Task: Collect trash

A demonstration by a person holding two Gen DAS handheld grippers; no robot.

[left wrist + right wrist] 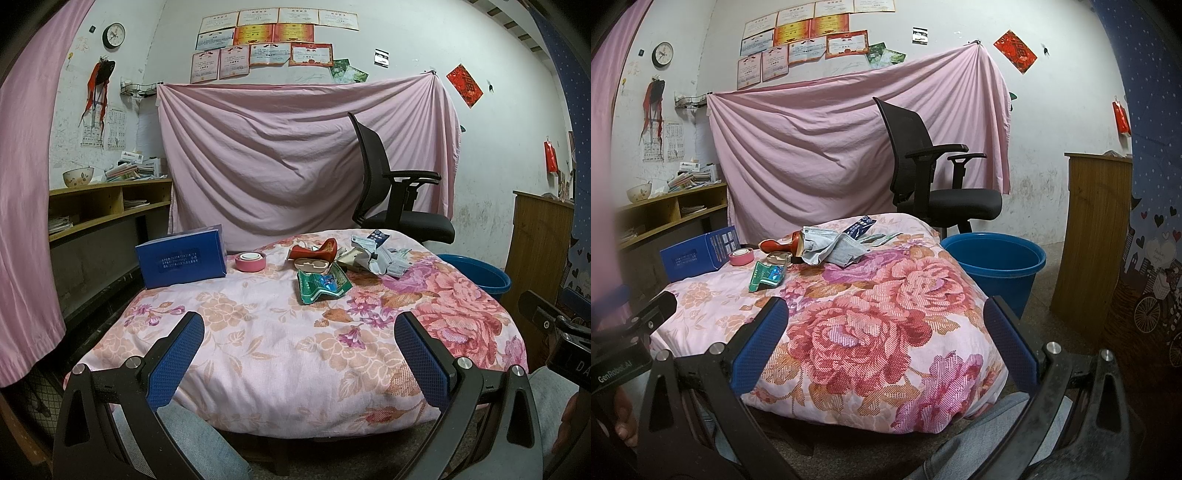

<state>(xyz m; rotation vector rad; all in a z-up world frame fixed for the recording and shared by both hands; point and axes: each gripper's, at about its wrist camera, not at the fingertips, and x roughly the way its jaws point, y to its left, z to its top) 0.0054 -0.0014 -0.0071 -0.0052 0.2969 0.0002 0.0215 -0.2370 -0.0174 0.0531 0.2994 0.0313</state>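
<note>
Nothing has been picked up yet; by the look of it this is the start of the job, with both tools held low at the near edge of the worktop (258,350), which is draped in a floral quilt. The left gripper (299,325) has its blue fingers (177,362) spread wide and empty, and the right gripper (886,314) is the same, released with nothing between its pads.

The trash sits at the far side of the quilt, well apart from both tools: a crumpled green wrapper (322,286) nearest, a beige plastic piece (312,265) and a red scrap (314,249) just behind it, and a heap of crumpled paper and packets (373,254) to their right. A blue box (181,260) and a pink roll of tape (250,261) stand to the left; I would not count those as rubbish.

A blue bucket (993,266) stands on the floor just beside the worktop's far right corner, and seems the likely place for the litter.

The next move calls for a long reach forward, probably to the green wrapper first, closing on it lightly since it is thin and crushed.
</note>
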